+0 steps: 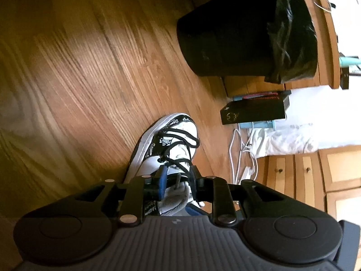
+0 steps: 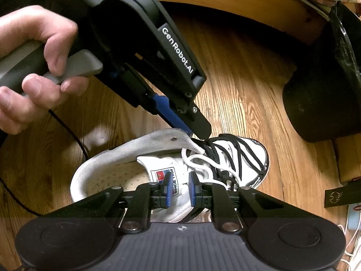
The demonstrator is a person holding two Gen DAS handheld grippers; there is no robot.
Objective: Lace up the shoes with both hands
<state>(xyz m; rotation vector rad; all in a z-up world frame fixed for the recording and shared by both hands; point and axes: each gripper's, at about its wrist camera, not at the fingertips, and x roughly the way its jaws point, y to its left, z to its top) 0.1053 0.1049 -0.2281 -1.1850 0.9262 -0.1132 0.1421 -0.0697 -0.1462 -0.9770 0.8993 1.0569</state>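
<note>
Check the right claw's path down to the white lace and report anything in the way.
Nothing visible blocks it. The right claw hangs open over the shoe's tongue, and the white lace loops just ahead of its tips. The left claw works beyond, at the shoe's far edge.

The left gripper (image 2: 198, 133) slants down from the upper left, its fingertips close together and touching the shoe's collar (whether they pinch anything cannot be told). A bare left hand (image 2: 33, 67) wraps its grey handle, fingers curled over the trigger. The right gripper (image 2: 180, 190) points steeply down, its blue pads (image 2: 168, 188) parted with a clear gap, clamping nothing.
</note>
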